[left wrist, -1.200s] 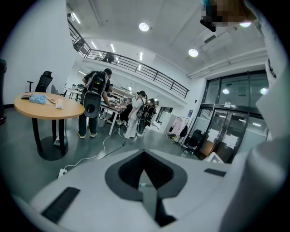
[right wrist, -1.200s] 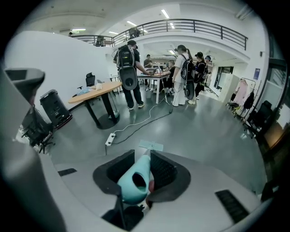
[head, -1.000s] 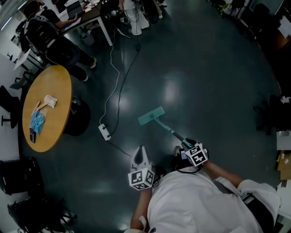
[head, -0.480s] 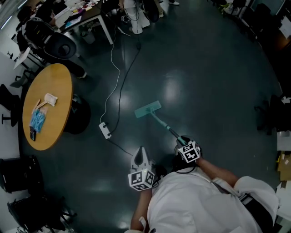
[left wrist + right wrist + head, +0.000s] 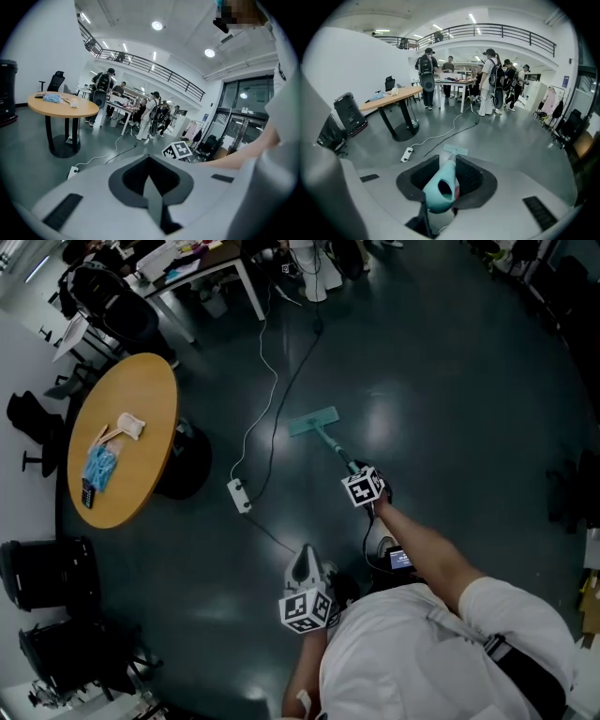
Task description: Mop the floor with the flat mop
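Observation:
The teal flat mop has its head (image 5: 313, 423) flat on the dark floor, and its handle (image 5: 334, 449) slants back to my right gripper (image 5: 363, 487), which is shut on the handle's end. In the right gripper view the teal handle end (image 5: 440, 190) sits between the jaws, with the mop head (image 5: 455, 150) beyond it. My left gripper (image 5: 304, 568) is held low by the person's body, its jaws together with nothing between them. In the left gripper view the jaws (image 5: 151, 187) point out across the room.
A white power strip (image 5: 240, 495) and its cables (image 5: 267, 418) lie on the floor left of the mop. A round wooden table (image 5: 122, 451) stands at the left, black chairs (image 5: 47, 573) near it. People stand by desks (image 5: 454, 84) further off.
My right gripper has pushed forward, arm stretching out, and the mop head has slid further away across the floor. The left gripper has stayed by the body.

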`<state>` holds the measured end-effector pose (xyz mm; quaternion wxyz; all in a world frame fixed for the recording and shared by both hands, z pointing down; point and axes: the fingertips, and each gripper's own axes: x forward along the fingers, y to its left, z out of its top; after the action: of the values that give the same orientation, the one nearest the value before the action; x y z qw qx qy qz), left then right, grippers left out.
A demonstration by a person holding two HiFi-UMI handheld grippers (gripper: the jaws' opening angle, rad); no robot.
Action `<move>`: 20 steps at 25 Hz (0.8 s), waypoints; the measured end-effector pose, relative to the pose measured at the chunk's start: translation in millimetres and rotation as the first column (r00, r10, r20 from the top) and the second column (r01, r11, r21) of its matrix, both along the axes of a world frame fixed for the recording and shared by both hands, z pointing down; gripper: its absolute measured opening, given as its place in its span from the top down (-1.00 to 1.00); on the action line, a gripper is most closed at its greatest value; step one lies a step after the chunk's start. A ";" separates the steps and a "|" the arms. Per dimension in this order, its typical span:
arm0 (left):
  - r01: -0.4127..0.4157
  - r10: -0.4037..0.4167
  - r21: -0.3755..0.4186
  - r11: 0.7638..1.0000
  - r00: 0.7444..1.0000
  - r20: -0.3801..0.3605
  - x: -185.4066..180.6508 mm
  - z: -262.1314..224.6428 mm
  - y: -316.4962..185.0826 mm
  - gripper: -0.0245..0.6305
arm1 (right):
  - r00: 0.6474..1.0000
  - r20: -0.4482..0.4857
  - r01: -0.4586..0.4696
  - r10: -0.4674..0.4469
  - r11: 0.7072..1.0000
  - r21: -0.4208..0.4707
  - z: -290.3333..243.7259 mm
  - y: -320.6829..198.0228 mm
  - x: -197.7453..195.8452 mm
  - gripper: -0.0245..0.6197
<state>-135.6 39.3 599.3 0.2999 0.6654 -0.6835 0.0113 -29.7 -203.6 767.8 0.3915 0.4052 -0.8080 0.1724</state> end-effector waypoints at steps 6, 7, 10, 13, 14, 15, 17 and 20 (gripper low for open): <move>-0.002 0.003 0.018 1.000 1.000 -0.009 -10.9 -0.4 0.8 0.91 | 0.998 -0.032 0.044 -0.046 0.998 -0.048 0.0 56.5 31.4 0.57; -0.007 0.007 0.022 1.000 1.000 -0.009 -11.6 -1.5 -1.2 0.91 | 0.998 -0.035 0.055 -0.057 0.997 -0.061 -4.9 73.4 43.5 0.57; -0.023 0.023 0.044 0.999 1.000 -0.002 -11.3 -9.3 -8.5 0.91 | 0.995 -0.032 0.097 -0.100 0.992 -0.076 -38.7 127.9 81.6 0.57; -0.043 0.042 0.073 0.996 0.999 0.011 -9.0 -18.2 -14.1 0.91 | 0.992 0.007 0.124 -0.124 0.990 -0.060 -90.7 170.4 100.7 0.57; -0.047 0.046 0.081 0.996 0.999 0.014 -8.4 -19.8 -16.5 0.91 | 0.992 0.023 0.126 -0.125 0.991 -0.051 -104.4 177.0 100.2 0.57; -0.051 0.050 0.087 0.995 0.999 0.015 -7.8 -20.5 -19.1 0.91 | 0.992 0.037 0.126 -0.124 0.991 -0.042 -113.5 180.2 97.7 0.57; -0.057 0.056 0.093 0.994 0.998 0.011 -5.1 -20.6 -22.6 0.91 | 0.991 0.055 0.122 -0.120 0.992 -0.024 -119.5 181.2 92.0 0.57; -0.077 0.076 0.103 0.992 0.997 0.010 4.0 -22.3 -22.2 0.91 | 0.991 0.071 0.116 -0.115 0.993 -0.007 -119.8 180.9 88.6 0.57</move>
<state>-131.6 17.1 576.9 0.2624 0.7056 -0.6582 -0.0103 58.9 -22.7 648.0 0.3744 0.3494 -0.8423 0.1681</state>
